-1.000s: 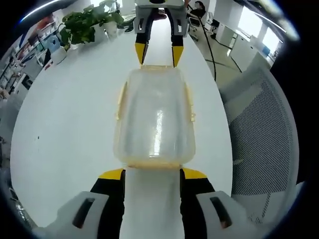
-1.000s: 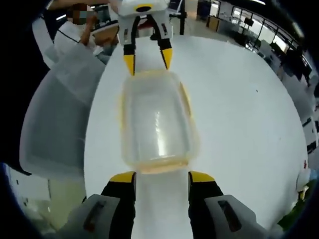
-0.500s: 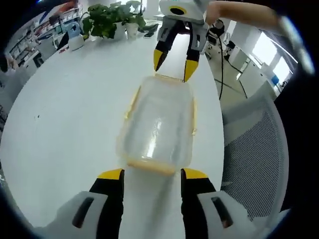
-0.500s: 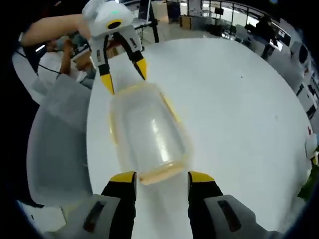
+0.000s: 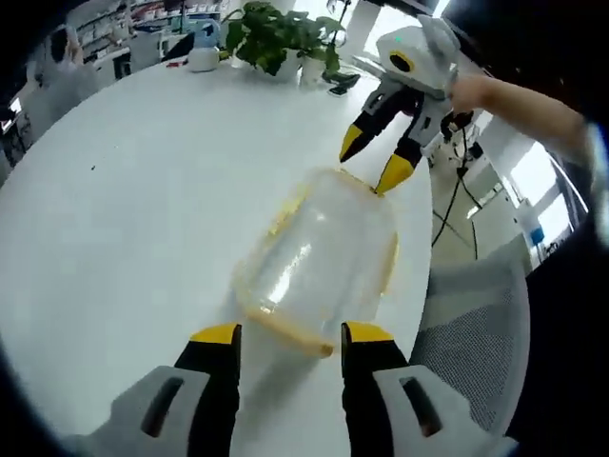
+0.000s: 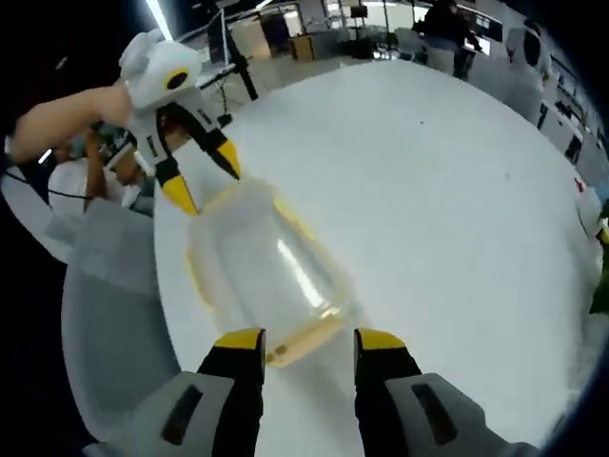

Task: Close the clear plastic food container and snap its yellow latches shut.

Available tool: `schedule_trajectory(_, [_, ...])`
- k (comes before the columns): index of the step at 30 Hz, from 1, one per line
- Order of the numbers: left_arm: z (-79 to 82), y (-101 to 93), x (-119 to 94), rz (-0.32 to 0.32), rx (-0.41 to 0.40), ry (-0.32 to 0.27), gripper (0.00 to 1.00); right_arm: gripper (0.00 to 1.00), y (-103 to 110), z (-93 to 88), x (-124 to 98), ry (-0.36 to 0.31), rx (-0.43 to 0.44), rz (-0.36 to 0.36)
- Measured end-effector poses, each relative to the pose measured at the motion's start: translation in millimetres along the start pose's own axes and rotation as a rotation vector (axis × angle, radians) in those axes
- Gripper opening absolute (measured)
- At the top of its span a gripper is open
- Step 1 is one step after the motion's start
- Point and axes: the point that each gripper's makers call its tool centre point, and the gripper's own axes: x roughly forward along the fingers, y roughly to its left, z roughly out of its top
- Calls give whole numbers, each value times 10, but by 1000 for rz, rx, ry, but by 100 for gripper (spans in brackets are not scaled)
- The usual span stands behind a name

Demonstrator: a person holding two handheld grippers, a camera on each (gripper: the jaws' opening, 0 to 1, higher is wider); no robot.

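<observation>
Lying lid-on near the edge of the white round table, the clear plastic food container with its yellow latches running along the long sides and ends. Sitting at one short end of the container, the left gripper, jaws apart, yellow tips flanking the near end latch without clearly touching it. Hovering at the opposite short end, the right gripper, jaws also spread, tips just at the container's far rim. Seen from the right gripper view, the same container lying between the right gripper at its near end and the left gripper at its far end. Standing beyond the container, past the table's far edge, potted plants; beside the container, off the table edge, a mesh chair.
</observation>
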Motion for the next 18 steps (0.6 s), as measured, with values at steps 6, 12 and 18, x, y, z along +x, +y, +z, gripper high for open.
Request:
schedule_trajectory(6, [21, 34, -29, -2, -201, -36, 39, 40, -5, -3, 33, -9, 79, 0])
schedule_trajectory(12, [-36, 92, -34, 4, -342, -44, 39, 43, -11, 7, 40, -29, 238, 6])
schedule_trajectory(18, [-66, 61, -26, -4, -508, -72, 38, 43, -65, 20, 12, -58, 364, -7])
